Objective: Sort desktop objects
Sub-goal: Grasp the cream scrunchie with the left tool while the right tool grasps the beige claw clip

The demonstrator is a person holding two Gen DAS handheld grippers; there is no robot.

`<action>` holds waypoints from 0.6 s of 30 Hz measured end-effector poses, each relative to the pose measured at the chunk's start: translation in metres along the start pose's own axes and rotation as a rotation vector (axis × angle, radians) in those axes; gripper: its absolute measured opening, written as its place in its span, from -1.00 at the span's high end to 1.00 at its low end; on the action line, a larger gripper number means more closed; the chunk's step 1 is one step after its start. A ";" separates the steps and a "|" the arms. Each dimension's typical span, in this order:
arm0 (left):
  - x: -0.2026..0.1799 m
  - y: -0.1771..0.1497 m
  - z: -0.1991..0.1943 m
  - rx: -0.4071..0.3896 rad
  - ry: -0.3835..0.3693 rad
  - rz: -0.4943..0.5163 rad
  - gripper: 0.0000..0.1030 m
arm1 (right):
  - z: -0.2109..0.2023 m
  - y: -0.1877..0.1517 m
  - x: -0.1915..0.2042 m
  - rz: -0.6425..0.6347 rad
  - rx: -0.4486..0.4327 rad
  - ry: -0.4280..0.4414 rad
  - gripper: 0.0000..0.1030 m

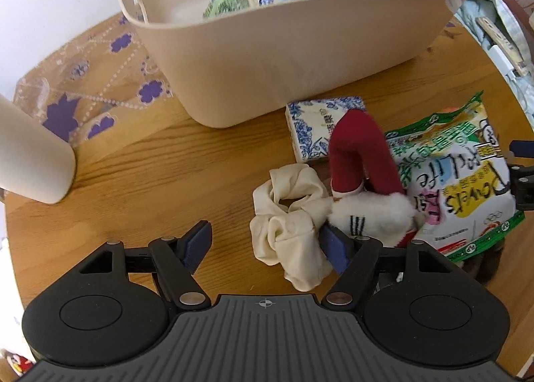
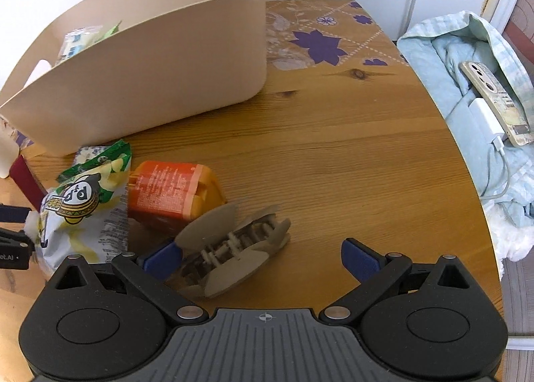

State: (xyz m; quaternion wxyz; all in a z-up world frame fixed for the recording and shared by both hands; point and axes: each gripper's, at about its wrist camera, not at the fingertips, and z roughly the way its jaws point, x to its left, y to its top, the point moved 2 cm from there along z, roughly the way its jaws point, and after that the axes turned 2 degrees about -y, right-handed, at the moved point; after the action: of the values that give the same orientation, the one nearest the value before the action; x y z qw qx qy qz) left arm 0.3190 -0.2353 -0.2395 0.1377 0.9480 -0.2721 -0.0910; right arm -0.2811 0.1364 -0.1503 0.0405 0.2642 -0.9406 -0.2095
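Note:
A cream scrunchie point(image 1: 287, 218) lies on the wooden table point(image 1: 140, 161). My left gripper point(image 1: 267, 245) is open over it, and its right finger point(image 1: 333, 248) is at the scrunchie's edge. A red and white plush toy point(image 1: 360, 165) rests against the scrunchie, with a blue-patterned tissue pack point(image 1: 313, 121) and a green snack bag point(image 1: 460, 178) beside it. My right gripper point(image 2: 262, 258) is open around a taupe hair claw clip point(image 2: 233, 241), which sits close to its left finger point(image 2: 163, 258). An orange packet point(image 2: 173, 195) lies just beyond the clip.
A beige basket point(image 1: 300, 58) holding snack packets stands at the back of the table. A white cylinder point(image 1: 33, 155) stands at the left on a clear mat with purple flowers point(image 1: 100, 91). Off the right edge, a phone point(image 2: 494, 101) and a charger lie on blue cloth point(image 2: 447, 58).

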 end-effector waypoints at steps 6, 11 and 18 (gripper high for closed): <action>-0.001 -0.002 0.006 -0.024 -0.014 0.032 -0.27 | 0.003 0.001 -0.001 -0.001 -0.012 0.042 -0.67; 0.001 -0.002 0.003 -0.035 -0.026 0.035 0.13 | 0.005 0.001 0.000 0.009 -0.015 0.081 -0.35; 0.008 -0.005 -0.001 -0.026 -0.006 0.029 0.51 | 0.001 0.000 0.001 -0.020 -0.030 0.087 -0.18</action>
State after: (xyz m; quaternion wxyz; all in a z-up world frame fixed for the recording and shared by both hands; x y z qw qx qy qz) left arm 0.3282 -0.2350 -0.2410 0.1504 0.9419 -0.2850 -0.0952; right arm -0.2819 0.1360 -0.1509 0.0830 0.2820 -0.9319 -0.2123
